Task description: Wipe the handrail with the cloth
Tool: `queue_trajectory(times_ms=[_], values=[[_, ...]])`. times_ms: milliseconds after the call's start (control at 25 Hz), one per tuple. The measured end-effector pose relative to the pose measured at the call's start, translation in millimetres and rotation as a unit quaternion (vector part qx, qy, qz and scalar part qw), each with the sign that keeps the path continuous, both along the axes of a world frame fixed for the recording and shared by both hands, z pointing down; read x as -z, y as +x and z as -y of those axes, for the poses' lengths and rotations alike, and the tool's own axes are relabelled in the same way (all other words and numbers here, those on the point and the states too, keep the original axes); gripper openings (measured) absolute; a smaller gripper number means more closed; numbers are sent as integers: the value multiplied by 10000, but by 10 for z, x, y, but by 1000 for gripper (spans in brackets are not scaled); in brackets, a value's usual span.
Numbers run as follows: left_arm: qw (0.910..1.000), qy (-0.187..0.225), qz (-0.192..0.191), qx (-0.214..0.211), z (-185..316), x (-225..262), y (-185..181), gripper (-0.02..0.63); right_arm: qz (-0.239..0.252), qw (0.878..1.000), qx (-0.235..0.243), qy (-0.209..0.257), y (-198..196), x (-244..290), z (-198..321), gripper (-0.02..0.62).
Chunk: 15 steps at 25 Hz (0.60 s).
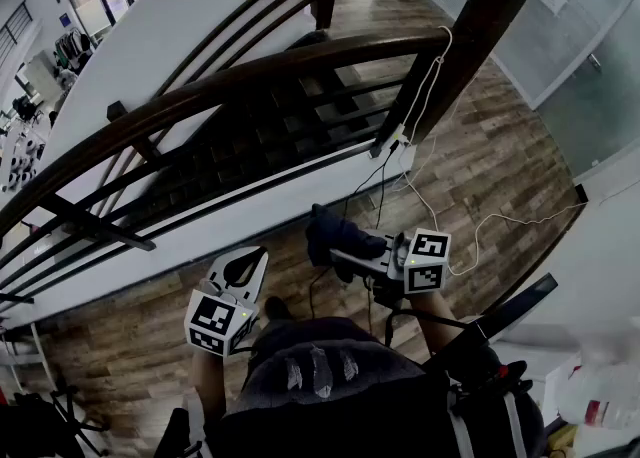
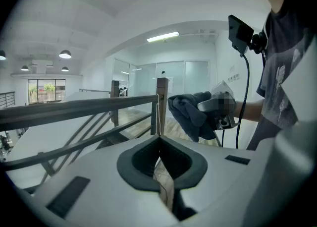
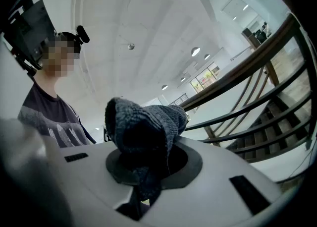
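A dark wooden handrail runs from lower left to a post at upper right, above a stairwell. My right gripper is shut on a dark blue-grey cloth, bunched at its jaws and held below the rail, apart from it. The right gripper view shows the cloth filling the jaws, with the rail beyond. My left gripper is shut with nothing in it, pointing toward the rail. From the left gripper view I see the cloth off to the right and the rail.
Horizontal bars and stair treads sit under the rail. White and black cables hang from the post and trail over the wood floor. A white wall stands at the right.
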<state>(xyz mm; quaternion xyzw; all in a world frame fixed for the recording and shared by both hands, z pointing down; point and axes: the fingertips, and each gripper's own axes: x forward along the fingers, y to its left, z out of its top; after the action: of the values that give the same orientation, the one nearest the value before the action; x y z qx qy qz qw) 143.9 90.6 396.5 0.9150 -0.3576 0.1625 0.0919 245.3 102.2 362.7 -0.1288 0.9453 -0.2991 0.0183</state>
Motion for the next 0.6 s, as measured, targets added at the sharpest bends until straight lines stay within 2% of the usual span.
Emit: queue_trajectory(times_ms=[200, 280, 360, 440, 520, 600], values=[[9990, 273, 284, -187, 590, 104, -229, 8, -221, 9986, -351, 336, -90, 151, 849, 40], [9992, 234, 167, -264, 740, 116, -152, 8, -436, 9961, -565, 516, 121, 217, 1233, 40], [9995, 89, 115, -262, 882, 5, -36, 8, -819, 9886, -987, 784, 526, 236, 1739, 40], [9994, 3, 300, -143, 1032, -157, 58, 8, -1385, 9679, -1765, 1134, 1102, 227, 2435, 40], [9991, -90, 415, 63, 1192, -224, 110, 8, -2002, 9342, -2554, 1481, 1721, 302, 3261, 40], [9983, -229, 412, 334, 1356, -196, 104, 8, -2706, 8938, -3133, 1726, 2266, 459, 4098, 40]])
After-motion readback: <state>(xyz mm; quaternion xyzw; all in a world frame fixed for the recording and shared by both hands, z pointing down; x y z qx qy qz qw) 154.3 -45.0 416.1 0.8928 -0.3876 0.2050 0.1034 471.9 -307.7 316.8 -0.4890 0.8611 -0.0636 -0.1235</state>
